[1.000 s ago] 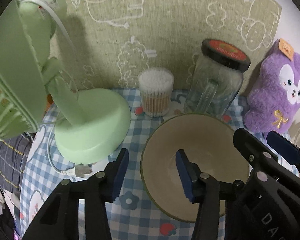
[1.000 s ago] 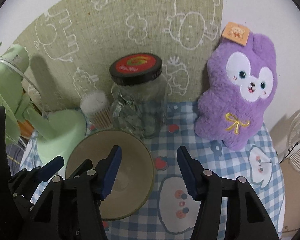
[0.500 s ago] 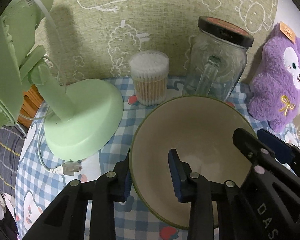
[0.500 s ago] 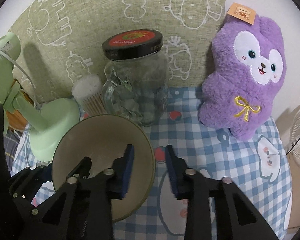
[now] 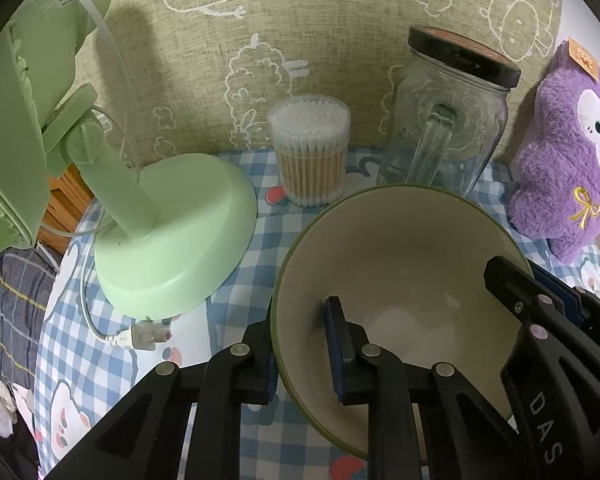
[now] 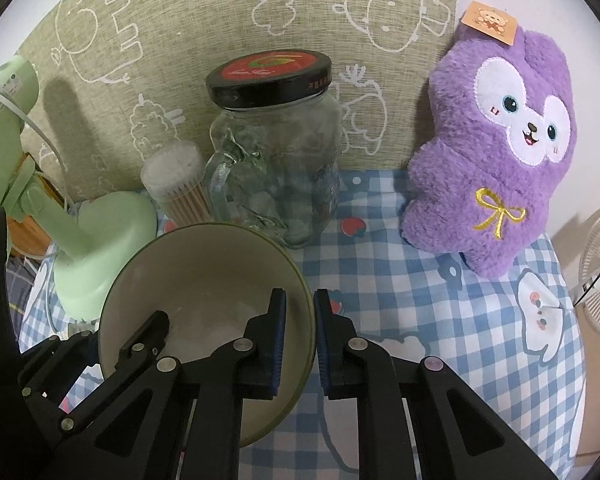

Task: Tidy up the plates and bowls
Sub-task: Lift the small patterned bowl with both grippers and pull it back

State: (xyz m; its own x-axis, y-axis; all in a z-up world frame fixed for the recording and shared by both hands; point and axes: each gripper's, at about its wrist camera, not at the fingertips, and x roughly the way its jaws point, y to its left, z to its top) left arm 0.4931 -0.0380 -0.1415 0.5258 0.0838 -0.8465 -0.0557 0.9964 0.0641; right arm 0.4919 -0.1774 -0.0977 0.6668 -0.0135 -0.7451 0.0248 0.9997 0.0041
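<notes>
A beige bowl with a green rim [image 5: 400, 256] stands on the checked cloth in front of the glass jar. My left gripper [image 5: 300, 352] straddles its left rim, one finger outside and one inside. Its jaws are closing, with the pads against the bowl's wall. In the right wrist view the same bowl [image 6: 204, 272] has my right gripper [image 6: 300, 336] on its right rim. Those jaws are closing too, with the rim pinched between the blue pads. Each gripper also shows at the edge of the other's view.
A green desk fan [image 5: 172, 240] stands left of the bowl, its plug [image 5: 148, 336] lying on the cloth. Behind the bowl are a tub of cotton swabs [image 5: 310, 152] and a lidded glass jar [image 6: 276, 168]. A purple plush [image 6: 496, 160] sits at the right.
Both grippers have come in closer over the bowl. Their jaws have narrowed from wide apart to pinching its left and right rims.
</notes>
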